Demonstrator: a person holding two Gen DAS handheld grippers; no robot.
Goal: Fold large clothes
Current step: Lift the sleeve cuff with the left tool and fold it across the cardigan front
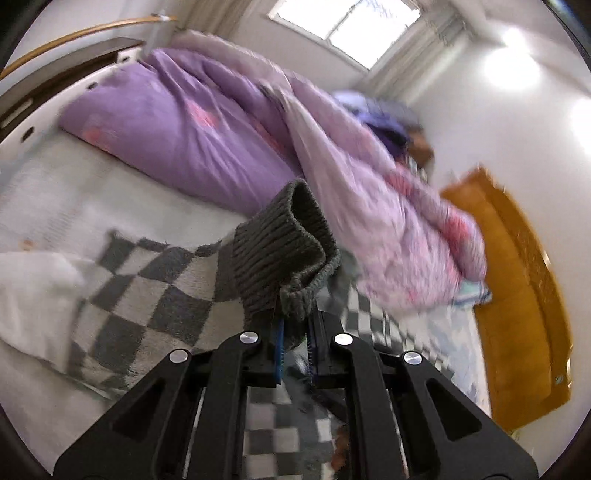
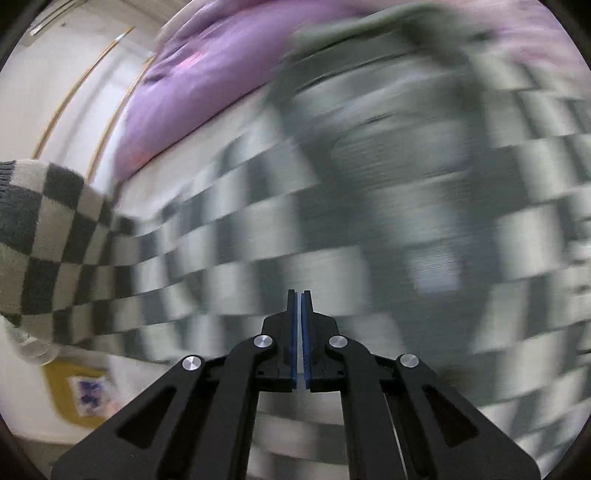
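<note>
A grey-and-white checkered knit sweater (image 1: 147, 291) lies spread on the white bed. My left gripper (image 1: 295, 325) is shut on its dark grey ribbed cuff (image 1: 280, 251), which stands up bunched above the jaws. In the right wrist view the same sweater (image 2: 258, 240) fills the frame, heavily blurred, with one sleeve (image 2: 48, 236) raised at the left. My right gripper (image 2: 298, 295) is shut, jaws nearly touching, with nothing seen between them, just above the sweater.
A purple quilt (image 1: 192, 133) is heaped along the far side of the bed, also in the right wrist view (image 2: 207, 77). A white bedsheet (image 1: 55, 199) lies beneath. An orange-brown door (image 1: 517, 295) stands at the right. A window (image 1: 354, 22) is above.
</note>
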